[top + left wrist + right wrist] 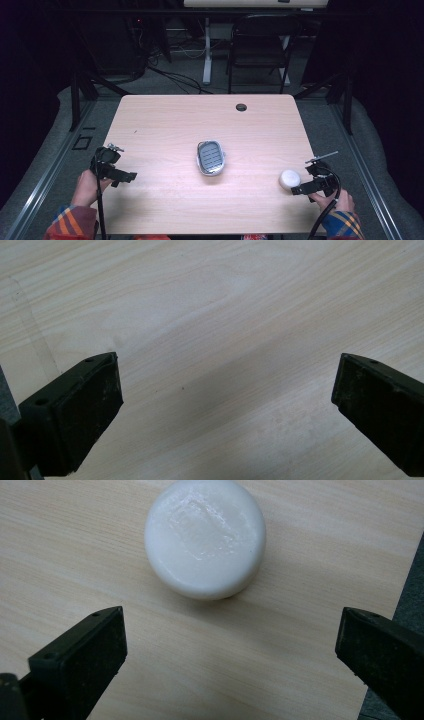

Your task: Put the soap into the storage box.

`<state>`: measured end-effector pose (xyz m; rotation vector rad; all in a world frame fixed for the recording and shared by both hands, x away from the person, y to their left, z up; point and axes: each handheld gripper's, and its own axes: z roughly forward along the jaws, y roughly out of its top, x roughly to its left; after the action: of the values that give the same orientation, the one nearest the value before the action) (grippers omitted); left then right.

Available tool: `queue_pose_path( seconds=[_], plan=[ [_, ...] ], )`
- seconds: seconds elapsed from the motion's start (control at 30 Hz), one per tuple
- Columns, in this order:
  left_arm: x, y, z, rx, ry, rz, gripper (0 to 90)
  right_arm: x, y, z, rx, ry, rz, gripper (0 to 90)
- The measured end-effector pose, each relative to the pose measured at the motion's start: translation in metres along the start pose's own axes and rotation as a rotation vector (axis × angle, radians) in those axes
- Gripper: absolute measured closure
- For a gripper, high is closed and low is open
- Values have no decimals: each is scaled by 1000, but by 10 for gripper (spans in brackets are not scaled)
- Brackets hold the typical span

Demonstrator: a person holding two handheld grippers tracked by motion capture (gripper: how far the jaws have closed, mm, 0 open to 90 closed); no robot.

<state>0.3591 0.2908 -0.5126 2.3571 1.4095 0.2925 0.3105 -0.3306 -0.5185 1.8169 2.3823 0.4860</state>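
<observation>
Right gripper [230,645] jaws spread wide, empty, aimed at round white soap bar [205,538] lying flat just ahead of them, near the table's [165,120] right edge. Risk: the smooth, domed puck could squirt out of a pinch set too high, or get nudged off that edge. Left gripper [225,400] also wide, over bare wood. Slotted soap dish [210,157] sits mid-table, well apart; nothing lies between.

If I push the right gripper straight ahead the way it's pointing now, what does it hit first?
Most likely the white round soap. It lies on the table just ahead of the open right gripper, roughly centred between its jaws, with bare wood before it. How far ahead is hard to judge.
</observation>
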Motion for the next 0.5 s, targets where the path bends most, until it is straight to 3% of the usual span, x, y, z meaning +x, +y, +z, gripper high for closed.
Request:
queue_pose_path(
  seconds=[0.5],
  plan=[
    [-2, 0, 1, 5, -4, 13, 0, 3, 2, 0, 16, -17, -16, 0]
  ],
)
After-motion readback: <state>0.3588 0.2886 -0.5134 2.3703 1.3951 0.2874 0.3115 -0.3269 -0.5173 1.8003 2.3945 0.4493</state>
